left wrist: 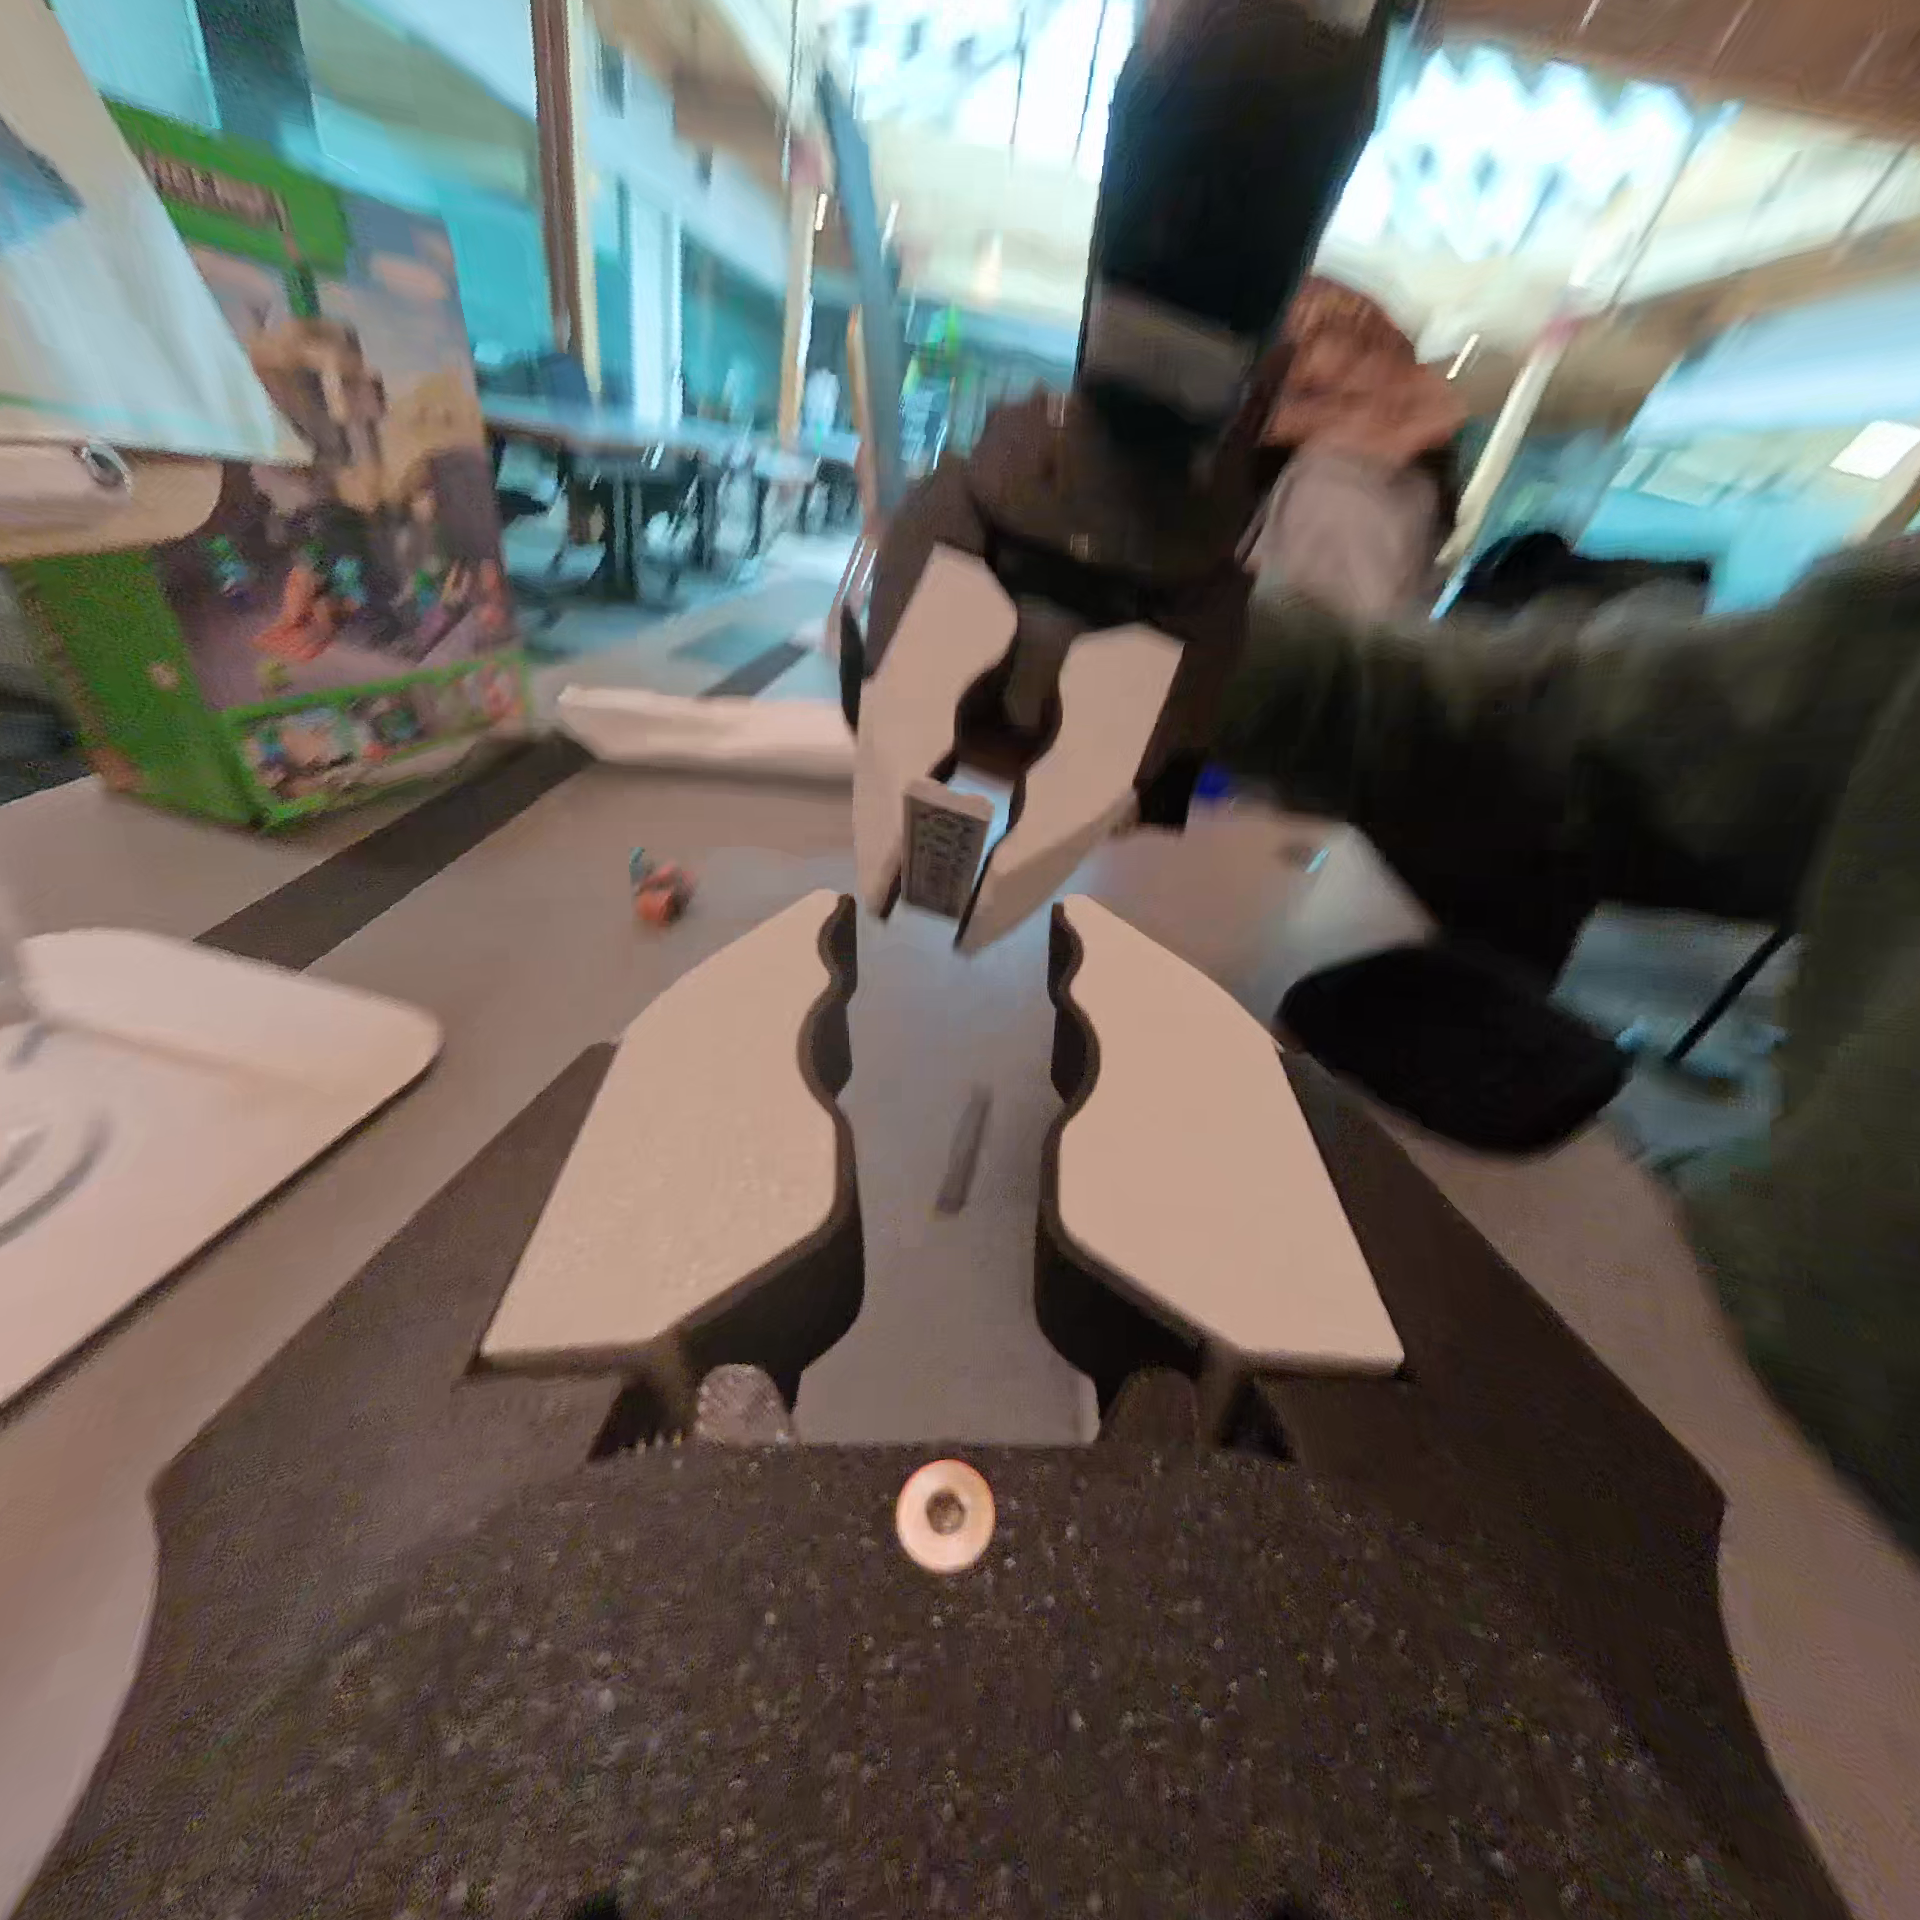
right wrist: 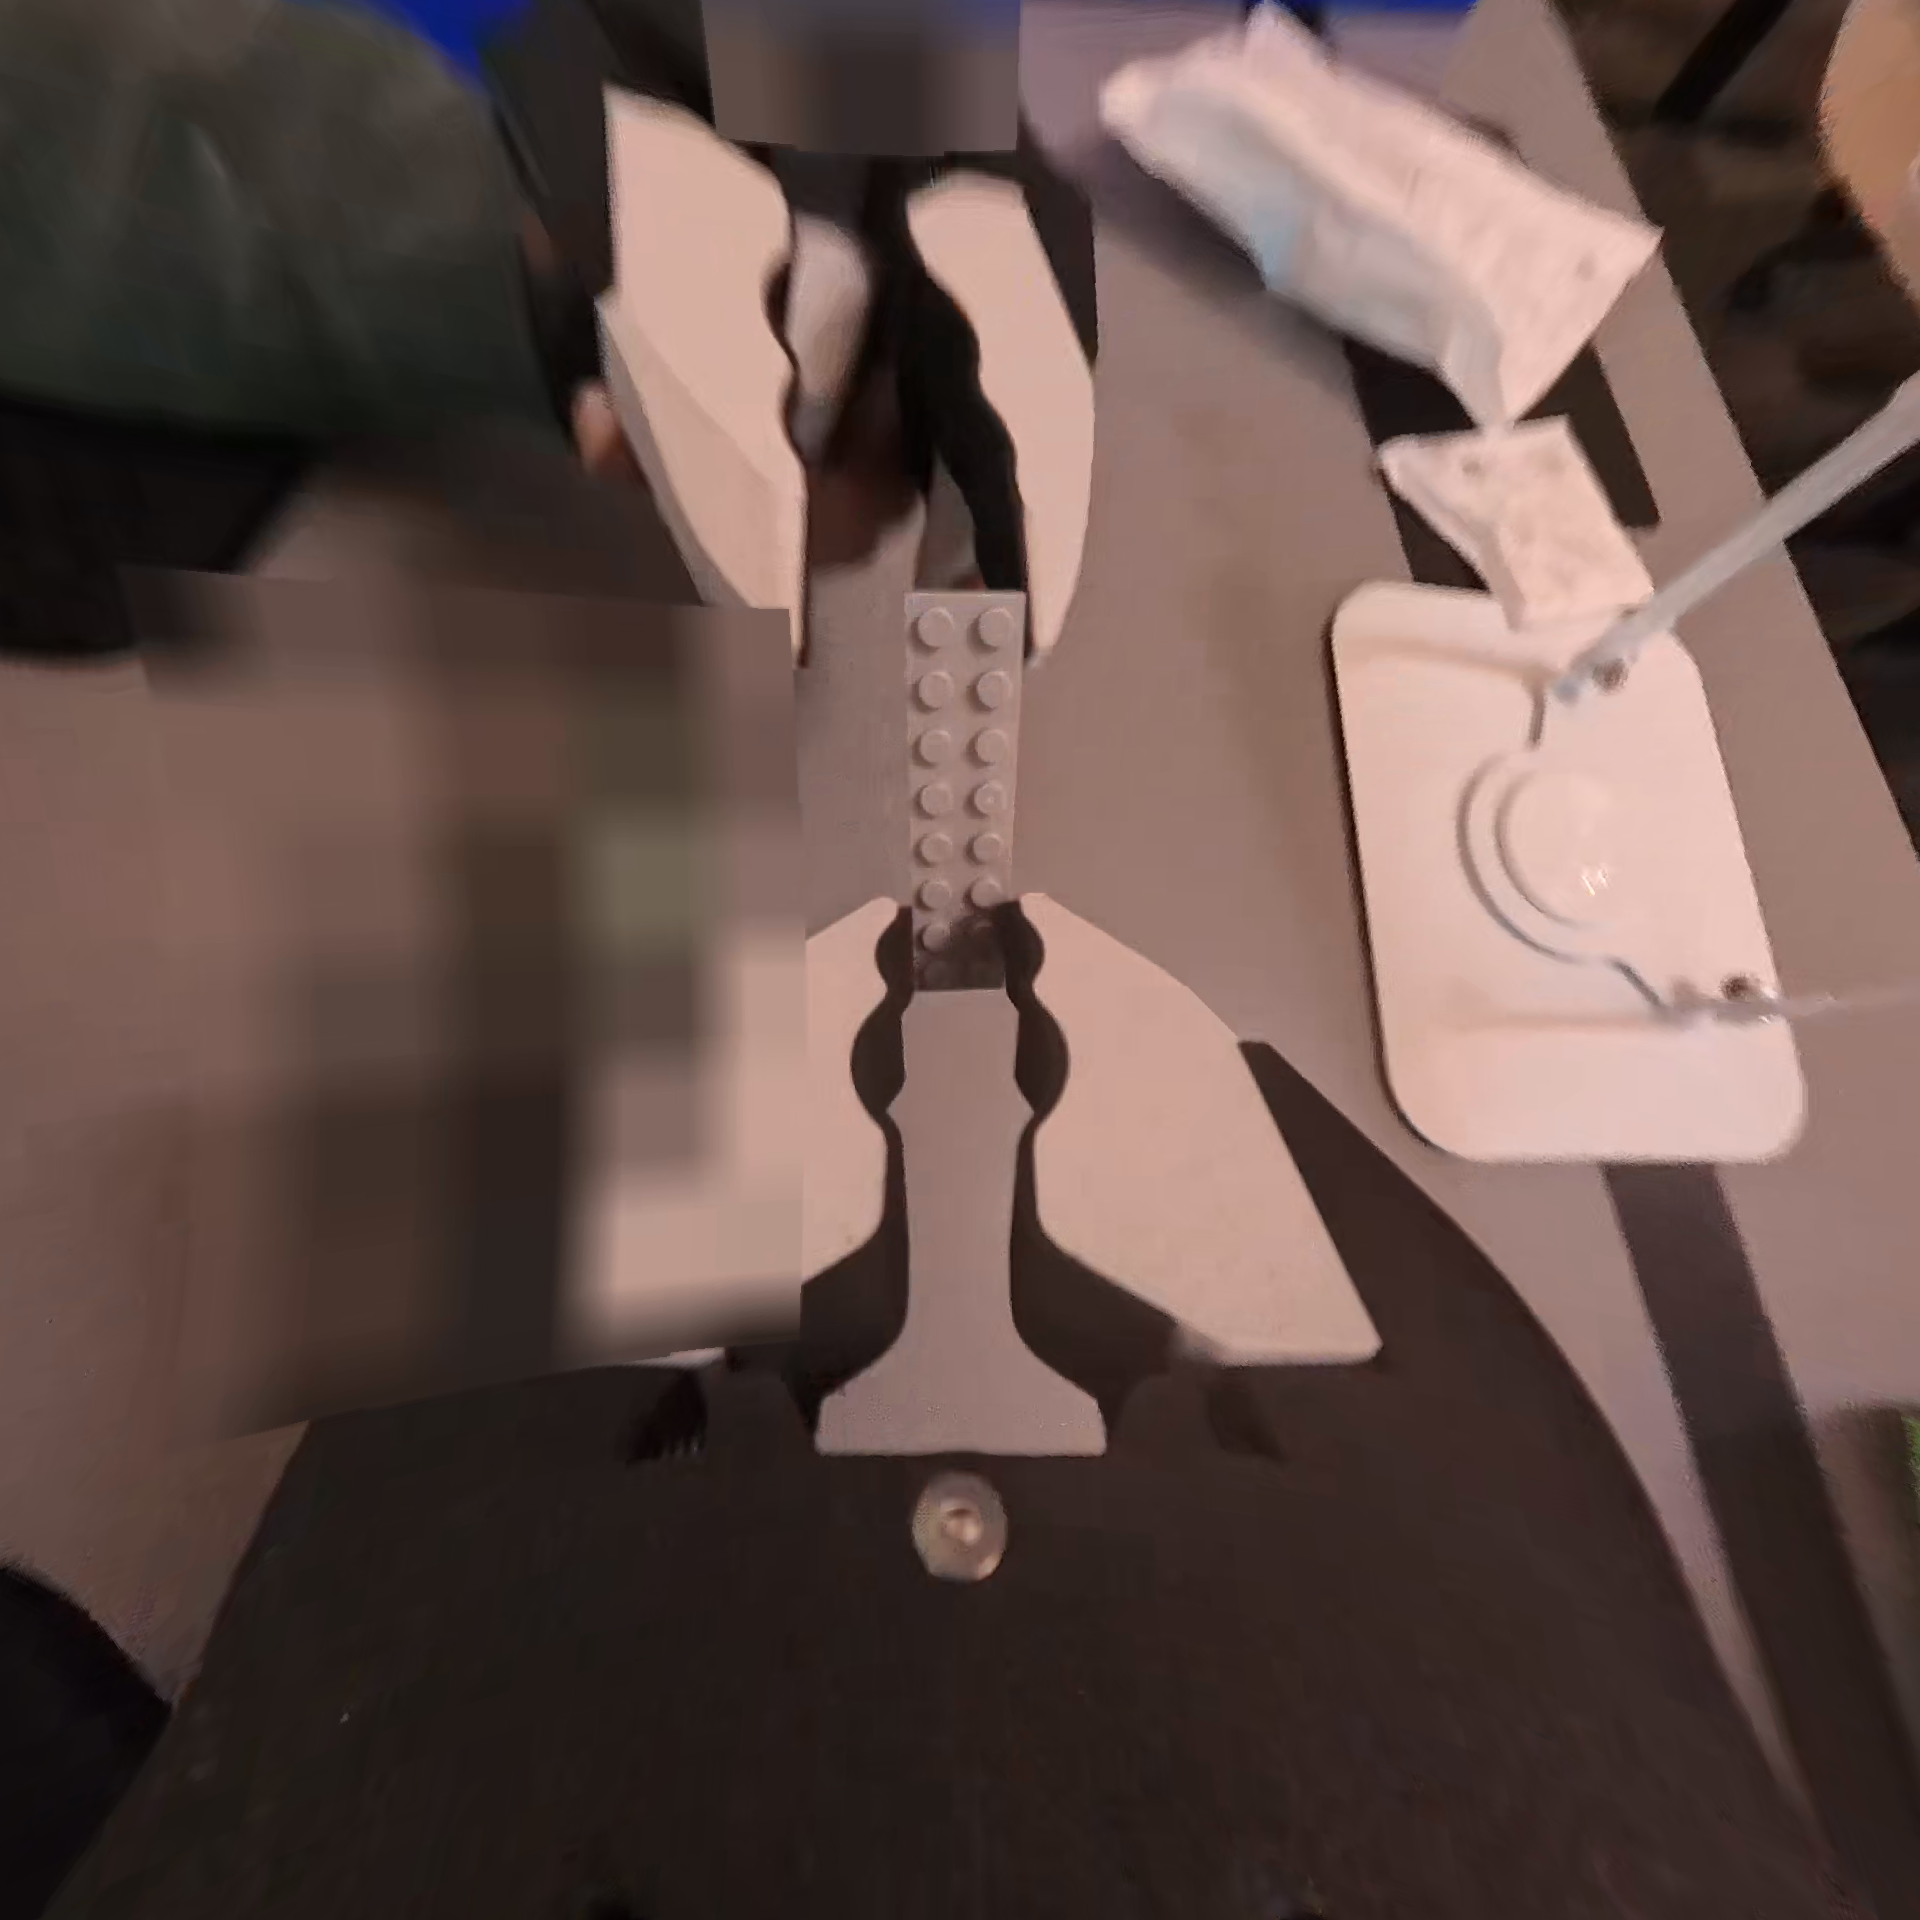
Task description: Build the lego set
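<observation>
Lego plate point(left wrist: 943, 854), grey and long with two rows of studs, is clamped at one end between the fingers of the right gripper point(left wrist: 940, 914) in the left wrist view. The plate hangs above the grey worktop point(left wrist: 499, 935), just beyond the tips of the left gripper point(left wrist: 951, 914). The left fingers stand wide apart and hold nothing. A green lego box point(left wrist: 281, 582) stands at far left, a small orange piece point(left wrist: 662, 891) lies on the worktop, and a white tray point(left wrist: 208, 1081) sits near left.

In the right wrist view, the lego plate point(right wrist: 961, 769) extends straight forward from the right gripper point(right wrist: 961, 925), whose fingertips pinch its near end. Its far end lies at the tips of the left gripper point(right wrist: 925, 613); contact there cannot be determined. A white tray point(right wrist: 1558, 873) and white bags point(right wrist: 1382, 197) lie to the right.
</observation>
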{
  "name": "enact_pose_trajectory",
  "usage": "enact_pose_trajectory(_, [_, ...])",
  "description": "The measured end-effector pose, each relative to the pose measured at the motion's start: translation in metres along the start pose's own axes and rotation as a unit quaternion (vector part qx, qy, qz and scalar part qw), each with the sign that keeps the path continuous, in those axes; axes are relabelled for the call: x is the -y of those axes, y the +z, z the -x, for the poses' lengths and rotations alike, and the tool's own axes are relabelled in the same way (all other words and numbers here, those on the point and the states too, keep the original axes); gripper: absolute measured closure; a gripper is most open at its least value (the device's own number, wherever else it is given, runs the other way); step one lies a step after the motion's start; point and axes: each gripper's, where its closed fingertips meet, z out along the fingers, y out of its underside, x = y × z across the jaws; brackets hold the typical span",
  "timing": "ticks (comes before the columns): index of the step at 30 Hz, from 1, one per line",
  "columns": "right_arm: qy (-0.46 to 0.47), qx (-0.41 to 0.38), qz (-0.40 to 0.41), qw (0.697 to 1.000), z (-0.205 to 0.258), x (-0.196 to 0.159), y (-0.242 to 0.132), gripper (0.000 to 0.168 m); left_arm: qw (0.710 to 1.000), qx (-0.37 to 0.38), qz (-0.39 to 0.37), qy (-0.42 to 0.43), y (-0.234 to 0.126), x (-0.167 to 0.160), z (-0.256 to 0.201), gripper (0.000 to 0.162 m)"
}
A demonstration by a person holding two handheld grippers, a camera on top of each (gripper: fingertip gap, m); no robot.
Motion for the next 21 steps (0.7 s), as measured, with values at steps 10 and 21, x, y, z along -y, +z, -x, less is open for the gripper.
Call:
enact_pose_trajectory(10, [-0.067,0.063,0.230,0.969,-0.008,-0.083,0.047,0.152,0.946,0.070,0.286,0.132,0.017,-0.092,0.032,0.134])
enact_pose_trajectory(21, [-0.010,0.056,0.171,0.984,-0.012,-0.089,0.042,0.144,0.924,0.063,0.364,0.101,0.007,-0.120,0.047,0.145])
